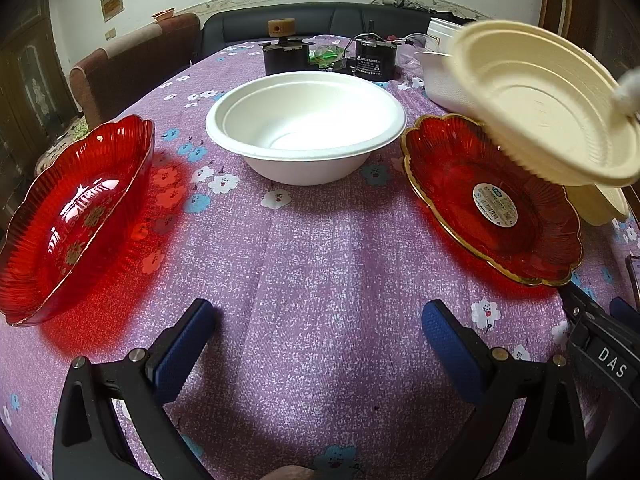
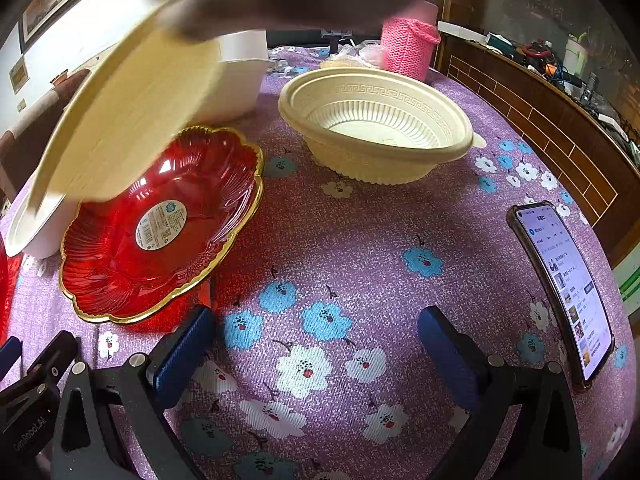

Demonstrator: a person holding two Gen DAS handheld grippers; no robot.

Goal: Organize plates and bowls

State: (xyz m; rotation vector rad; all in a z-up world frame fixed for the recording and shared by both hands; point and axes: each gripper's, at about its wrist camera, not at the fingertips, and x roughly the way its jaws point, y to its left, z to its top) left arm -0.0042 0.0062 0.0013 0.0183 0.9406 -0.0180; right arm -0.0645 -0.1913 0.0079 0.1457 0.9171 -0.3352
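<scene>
A white bowl [image 1: 306,128] stands mid-table. A red glass plate [image 1: 72,216] lies at the left, and a gold-rimmed red plate with a sticker [image 1: 492,200] [image 2: 160,224] at the right. A cream ribbed bowl [image 1: 548,104] [image 2: 120,120] is in the air, tilted, above the gold-rimmed plate, held by a gloved hand [image 1: 626,92], not by a gripper. Another cream bowl [image 2: 376,128] stands on the cloth. My left gripper [image 1: 318,332] and right gripper [image 2: 316,336] are both open and empty, low over the cloth.
A lit phone [image 2: 564,288] lies at the right. A pink knitted holder [image 2: 408,46], white containers [image 2: 236,84] and dark boxes [image 1: 288,56] stand at the back. Chairs [image 1: 132,68] stand beyond the purple flowered cloth [image 1: 320,260].
</scene>
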